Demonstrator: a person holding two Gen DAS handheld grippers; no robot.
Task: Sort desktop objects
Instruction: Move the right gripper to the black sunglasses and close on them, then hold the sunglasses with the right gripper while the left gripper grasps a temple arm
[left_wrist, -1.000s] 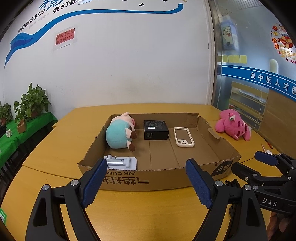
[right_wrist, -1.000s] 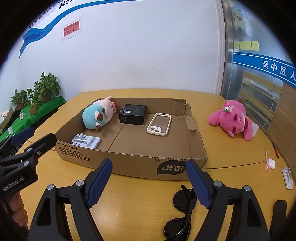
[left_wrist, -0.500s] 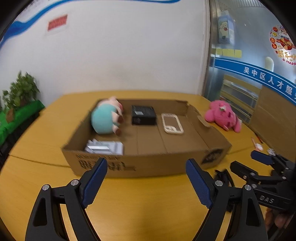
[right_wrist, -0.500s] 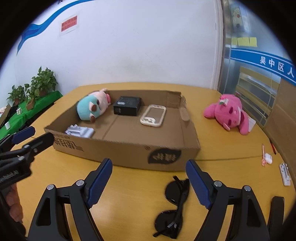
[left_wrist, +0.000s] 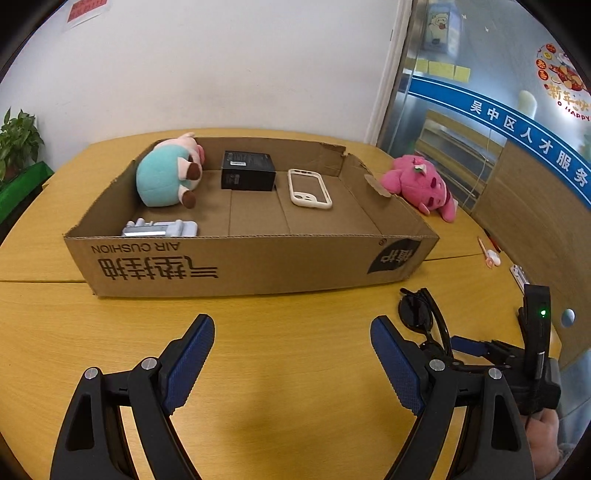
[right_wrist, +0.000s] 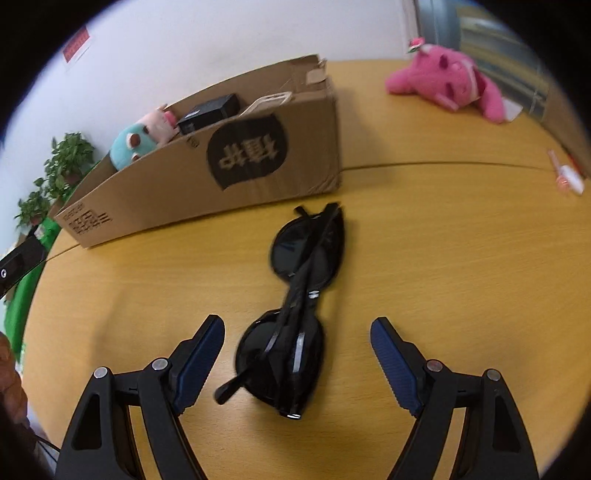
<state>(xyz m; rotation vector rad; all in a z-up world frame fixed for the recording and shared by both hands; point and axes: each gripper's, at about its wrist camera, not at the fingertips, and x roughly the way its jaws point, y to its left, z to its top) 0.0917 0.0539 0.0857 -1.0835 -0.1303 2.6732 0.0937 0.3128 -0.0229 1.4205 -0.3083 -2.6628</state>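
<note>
A white wall with a blue stripe backs a yellow wooden table (left_wrist: 303, 369), and a shallow cardboard box (left_wrist: 258, 258) sits at its middle. Inside the box lie a teal plush pig (left_wrist: 166, 177) at the far left, a black carton (left_wrist: 248, 170) beside it, a white phone case (left_wrist: 308, 188) further right, and a silver packet (left_wrist: 160, 228) in the near left corner. A pink plush (left_wrist: 421, 184) lies on the table to the right of the box, well apart from both claws.

The folded black sunglasses (right_wrist: 295, 317) rest on the table just in front of the box's near right corner. The right claw (right_wrist: 297, 354) hangs low over them with its jaws spread wide and nothing held; the nearer lens sits between the two blue pads, not touching either. The left claw (left_wrist: 291, 362) is likewise wide open and empty, over bare table near the box's front wall.

Risks, as I judge them: the glasses lie lengthwise along the claw's axis, so closing would pinch a smooth lens and loose arms, and the frame could squirt forward or twist. One arm tip sticks out toward the left pad (right_wrist: 201, 354) and may get caught first, swinging the pair. The right view is blurred, so the exact height above the table is unclear
</note>
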